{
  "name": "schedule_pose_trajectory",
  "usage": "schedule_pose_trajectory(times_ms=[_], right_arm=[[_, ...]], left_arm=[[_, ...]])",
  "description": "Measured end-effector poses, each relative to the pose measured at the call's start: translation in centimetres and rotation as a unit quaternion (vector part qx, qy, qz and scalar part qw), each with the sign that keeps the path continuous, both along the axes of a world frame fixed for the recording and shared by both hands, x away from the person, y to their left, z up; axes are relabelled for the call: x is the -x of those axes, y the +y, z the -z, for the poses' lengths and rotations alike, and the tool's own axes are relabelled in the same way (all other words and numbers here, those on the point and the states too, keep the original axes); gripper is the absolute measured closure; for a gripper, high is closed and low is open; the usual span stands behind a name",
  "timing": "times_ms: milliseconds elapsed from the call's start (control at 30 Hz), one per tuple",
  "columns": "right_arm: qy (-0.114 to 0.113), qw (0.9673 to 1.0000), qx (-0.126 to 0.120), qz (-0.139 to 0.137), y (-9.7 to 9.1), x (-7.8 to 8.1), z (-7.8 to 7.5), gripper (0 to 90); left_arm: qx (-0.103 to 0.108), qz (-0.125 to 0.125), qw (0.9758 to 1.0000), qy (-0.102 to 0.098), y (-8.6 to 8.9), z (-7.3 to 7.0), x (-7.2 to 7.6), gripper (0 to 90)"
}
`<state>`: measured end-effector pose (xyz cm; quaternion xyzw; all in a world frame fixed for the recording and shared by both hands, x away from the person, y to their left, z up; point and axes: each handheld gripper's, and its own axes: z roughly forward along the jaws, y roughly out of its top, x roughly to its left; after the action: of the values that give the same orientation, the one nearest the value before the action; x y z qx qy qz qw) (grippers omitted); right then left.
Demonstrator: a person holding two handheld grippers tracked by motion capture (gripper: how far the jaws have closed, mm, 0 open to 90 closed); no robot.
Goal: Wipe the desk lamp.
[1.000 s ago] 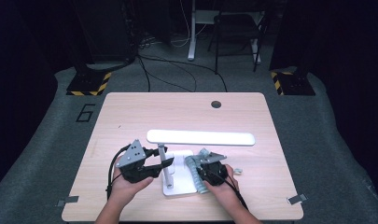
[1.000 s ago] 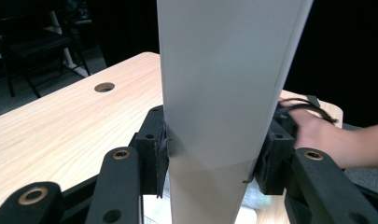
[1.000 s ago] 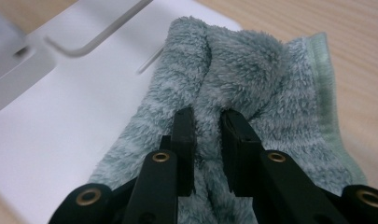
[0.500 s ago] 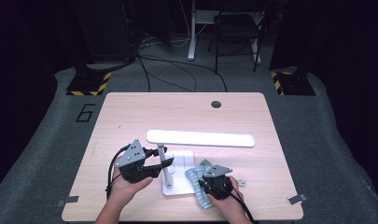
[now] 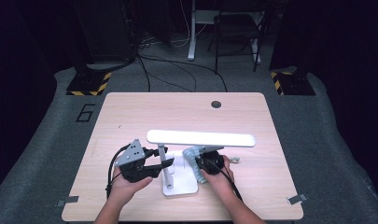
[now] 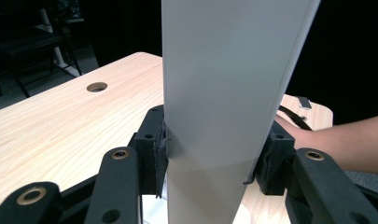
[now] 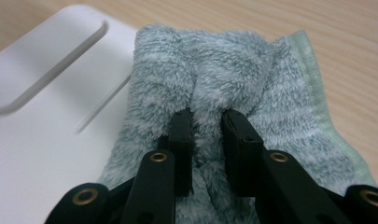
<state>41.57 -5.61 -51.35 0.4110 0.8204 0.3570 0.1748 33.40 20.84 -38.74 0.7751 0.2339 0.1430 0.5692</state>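
Right gripper (image 5: 203, 161) slid its pinched towel (image 7: 233, 84) forward; left gripper (image 5: 165, 163) clamps lamp (image 6: 224, 93).

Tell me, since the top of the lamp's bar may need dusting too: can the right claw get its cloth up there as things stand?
Probably yes. The right claw is pinching the cloth on the lamp's base, just under the bar, whose top looks bare. The left claw grips the lamp, steadying it.
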Motion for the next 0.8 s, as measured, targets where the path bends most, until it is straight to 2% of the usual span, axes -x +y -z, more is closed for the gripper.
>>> schedule_pose_trajectory(times_ms=[133,233,300,367,400,467,600,667,700,800], right_arm=[[0.003,0.9999,0.0,0.012,0.4,-1.8,-0.1,73.0],[0.007,0.9998,-0.004,0.017,0.6,-1.7,-0.2,73.0],[0.002,1.0,0.0,0.009,0.5,-1.3,-0.2,73.3],[0.007,0.9999,-0.001,0.008,0.4,-0.5,-0.3,73.6],[0.0,1.0,0.002,-0.003,0.2,-0.2,-0.2,73.7],[0.0,1.0,0.0,-0.01,0.0,0.9,-0.2,73.9],[-0.005,0.9994,0.015,-0.032,-0.4,2.9,-0.3,74.1],[0.001,0.9995,0.011,-0.031,-0.5,3.5,-0.3,74.0],[0.009,0.9991,0.005,-0.041,-1.0,4.7,-0.4,73.9],[0.014,0.9986,-0.002,-0.051,-1.6,5.8,-0.4,73.4]], left_arm=[[-0.001,0.001,1.0,0.0,0.0,0.0,0.0,53.5],[-0.005,0.0,1.0,-0.001,-0.1,0.0,0.1,53.5],[-0.006,-0.001,1.0,0.0,-0.1,0.0,0.1,53.6],[-0.007,-0.001,1.0,-0.001,-0.1,0.0,0.1,53.6],[-0.008,-0.001,1.0,0.0,-0.1,-0.1,0.1,53.6],[-0.008,-0.001,1.0,0.0,-0.1,-0.1,0.1,53.6],[-0.011,-0.002,0.9999,-0.002,-0.1,-0.1,0.1,53.7],[-0.009,-0.003,1.0,0.0,-0.1,-0.1,0.1,53.6],[-0.009,-0.003,1.0,0.001,-0.1,-0.1,0.1,53.6],[-0.008,-0.004,1.0,0.002,-0.1,-0.1,0.1,53.5]])
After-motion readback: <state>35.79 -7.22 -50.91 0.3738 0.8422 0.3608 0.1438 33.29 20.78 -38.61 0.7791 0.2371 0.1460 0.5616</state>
